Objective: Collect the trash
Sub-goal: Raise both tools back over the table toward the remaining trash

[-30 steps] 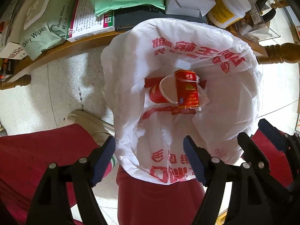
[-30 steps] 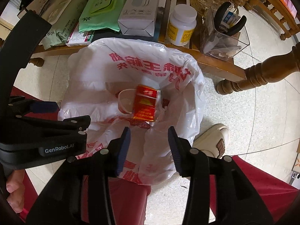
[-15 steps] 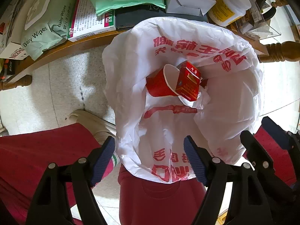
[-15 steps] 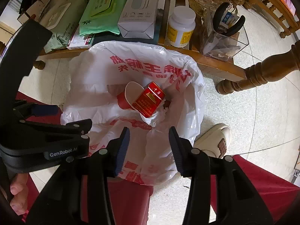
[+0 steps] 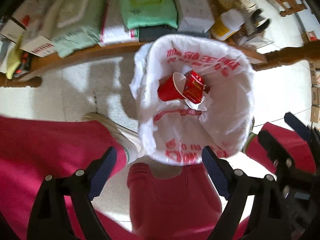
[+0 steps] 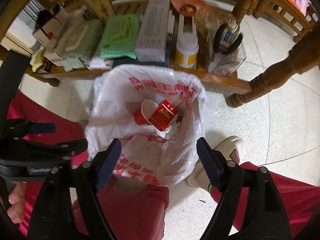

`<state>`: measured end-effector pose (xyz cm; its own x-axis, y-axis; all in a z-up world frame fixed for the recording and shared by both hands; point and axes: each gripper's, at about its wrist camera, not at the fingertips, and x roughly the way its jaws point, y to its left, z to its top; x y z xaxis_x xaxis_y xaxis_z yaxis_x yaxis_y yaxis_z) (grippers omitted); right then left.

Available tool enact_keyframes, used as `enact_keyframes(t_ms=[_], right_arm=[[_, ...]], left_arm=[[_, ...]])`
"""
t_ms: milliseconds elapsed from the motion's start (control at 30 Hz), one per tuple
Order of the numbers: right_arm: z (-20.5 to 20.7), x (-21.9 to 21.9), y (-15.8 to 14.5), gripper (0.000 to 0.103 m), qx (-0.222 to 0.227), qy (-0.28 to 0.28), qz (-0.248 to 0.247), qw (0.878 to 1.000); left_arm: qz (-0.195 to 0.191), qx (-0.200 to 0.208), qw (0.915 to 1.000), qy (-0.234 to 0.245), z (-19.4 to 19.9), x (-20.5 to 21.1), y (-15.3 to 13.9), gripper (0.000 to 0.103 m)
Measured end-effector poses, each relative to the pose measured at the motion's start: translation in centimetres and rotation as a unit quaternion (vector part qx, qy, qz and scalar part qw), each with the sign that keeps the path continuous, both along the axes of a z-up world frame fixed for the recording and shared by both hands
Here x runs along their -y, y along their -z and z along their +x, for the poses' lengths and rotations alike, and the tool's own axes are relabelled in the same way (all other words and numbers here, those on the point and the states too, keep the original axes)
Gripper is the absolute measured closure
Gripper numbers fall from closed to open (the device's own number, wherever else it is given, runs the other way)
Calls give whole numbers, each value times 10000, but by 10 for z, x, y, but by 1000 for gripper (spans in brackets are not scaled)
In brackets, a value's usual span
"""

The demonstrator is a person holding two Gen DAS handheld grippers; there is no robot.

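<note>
Both grippers pulled back, right gripper widened | left gripper fingers spread, both empty | red box against cup inside bag, dropped trash

A: What is in the white plastic bag with red letters?

B: A red paper cup with white inside lies on its side. A red cardboard packet leans on its mouth.

A: And the left gripper?

B: Its jaws stand wide apart, holding nothing, near the bag's rim. Behind the bag is a wooden shelf with a green wipes pack.
</note>
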<state>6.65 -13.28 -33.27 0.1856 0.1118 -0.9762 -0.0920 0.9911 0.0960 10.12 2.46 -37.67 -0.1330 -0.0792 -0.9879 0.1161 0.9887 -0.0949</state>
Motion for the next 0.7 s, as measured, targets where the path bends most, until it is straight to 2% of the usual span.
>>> enact_keyframes(t_ms=[167, 267, 333, 400, 467, 567, 667, 700], right_arm=[[-14, 14, -63, 25, 554, 56, 210, 9982], [-17, 26, -117, 16, 1047, 66, 212, 9943], [-16, 31, -151, 15, 1365, 37, 161, 9905], [-13, 35, -192, 11, 1743, -27, -8, 9847], [-9, 39, -233, 7, 2092, -103, -111, 9778], [1, 42, -281, 7, 2370, -187, -231, 9710], [13, 47, -317, 7, 2544, -173, -288, 9665], [18, 50, -329, 7, 2596, -131, -299, 9652]], left_arm=[[11, 486, 9985, 268, -19, -13, -69, 18], [32, 942, 9939, 576, -15, -19, -124, 17], [169, 1357, 9874, 797, -5, -24, -165, 17], [357, 1850, 9766, 1038, 8, -30, -211, 15], [428, 2293, 9633, 1329, 25, -34, -258, 9], [577, 2595, 9482, 1739, 47, -35, -307, 8], [690, 2874, 9221, 2497, 75, -31, -355, 8], [724, 2923, 9164, 2637, 80, -30, -366, 8]])
